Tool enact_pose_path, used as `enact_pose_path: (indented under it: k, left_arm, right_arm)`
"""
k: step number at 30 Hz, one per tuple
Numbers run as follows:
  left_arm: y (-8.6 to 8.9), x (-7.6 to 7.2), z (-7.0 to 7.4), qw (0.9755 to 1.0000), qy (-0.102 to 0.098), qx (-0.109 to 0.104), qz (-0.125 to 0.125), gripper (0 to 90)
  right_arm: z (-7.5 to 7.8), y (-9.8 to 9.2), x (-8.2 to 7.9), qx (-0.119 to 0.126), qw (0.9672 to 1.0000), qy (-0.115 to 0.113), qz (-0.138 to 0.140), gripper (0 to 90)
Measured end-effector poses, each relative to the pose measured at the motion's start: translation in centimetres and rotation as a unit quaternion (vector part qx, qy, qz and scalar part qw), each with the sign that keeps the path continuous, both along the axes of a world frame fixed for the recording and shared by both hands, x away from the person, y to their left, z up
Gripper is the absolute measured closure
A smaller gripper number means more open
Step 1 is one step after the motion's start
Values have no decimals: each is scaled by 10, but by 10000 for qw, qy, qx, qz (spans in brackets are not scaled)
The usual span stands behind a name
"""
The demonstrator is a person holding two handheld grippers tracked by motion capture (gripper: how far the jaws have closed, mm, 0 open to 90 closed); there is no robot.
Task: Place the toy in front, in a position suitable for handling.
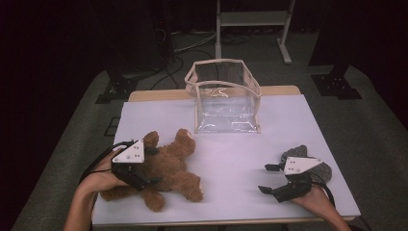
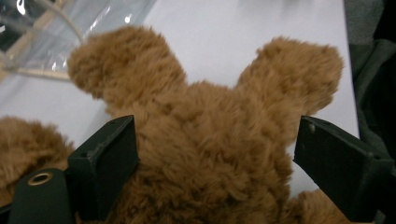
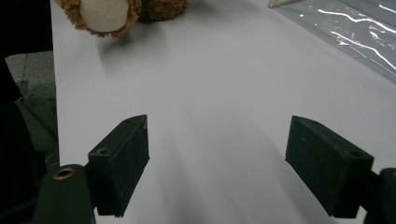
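Shaggy brown plush teddy bear, glossy clear plastic bag, matt smooth white table.

Setting: lab or recording studio. Evidence: 1 white-topped table on grey carpet; black curtains all around; dark stand bases and loose cables on the floor; 1 pale metal frame behind.

Left gripper and right gripper: black bodies, blocky black jaws, each topped by a grey three-cornered plate with small dark screw dots. Brass-ringed hole seen beside one jaw. Black cables trailed. Forearms bare, no sleeves seen.
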State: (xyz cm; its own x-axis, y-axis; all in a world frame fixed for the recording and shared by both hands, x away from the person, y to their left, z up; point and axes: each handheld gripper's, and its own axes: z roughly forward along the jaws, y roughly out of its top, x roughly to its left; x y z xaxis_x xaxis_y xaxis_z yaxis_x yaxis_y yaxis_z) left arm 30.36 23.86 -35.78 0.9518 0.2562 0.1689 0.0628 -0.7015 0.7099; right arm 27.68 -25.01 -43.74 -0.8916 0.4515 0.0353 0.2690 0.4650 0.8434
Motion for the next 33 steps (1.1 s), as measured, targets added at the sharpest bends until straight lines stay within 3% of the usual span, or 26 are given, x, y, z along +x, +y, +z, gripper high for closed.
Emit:
enact_pose_path:
  k: [1,2,6,11,14,20,25,33]
  left_arm:
    - [0,0,0,10000,0,0,0,134]
    - [-3,2,-1,9995,-8,310,39,136]
    - [-13,6,-3,9966,-107,812,-45,158]
    - [-22,11,-6,9927,-180,1187,-79,144]
    - [-24,10,-7,9916,-226,1269,-55,153]
    - [-32,10,-11,9872,-333,1562,-42,270]
    - [-34,16,-10,9871,-219,1581,121,388]
    - [-31,15,-9,9878,-289,1524,146,513]
  right_arm:
    - [0,0,0,-14,10000,-1,10,203]
    - [0,0,0,-26,10000,11,24,203]
    - [-1,0,0,-33,10000,25,26,203]
    - [-2,1,-2,-67,10000,27,63,204]
    - [-1,4,-3,-84,9999,6,108,206]
    - [-2,8,-4,-133,9998,25,172,206]
    - [-2,10,-3,-143,9997,10,199,206]
    - [-2,9,-3,-122,9997,9,195,206]
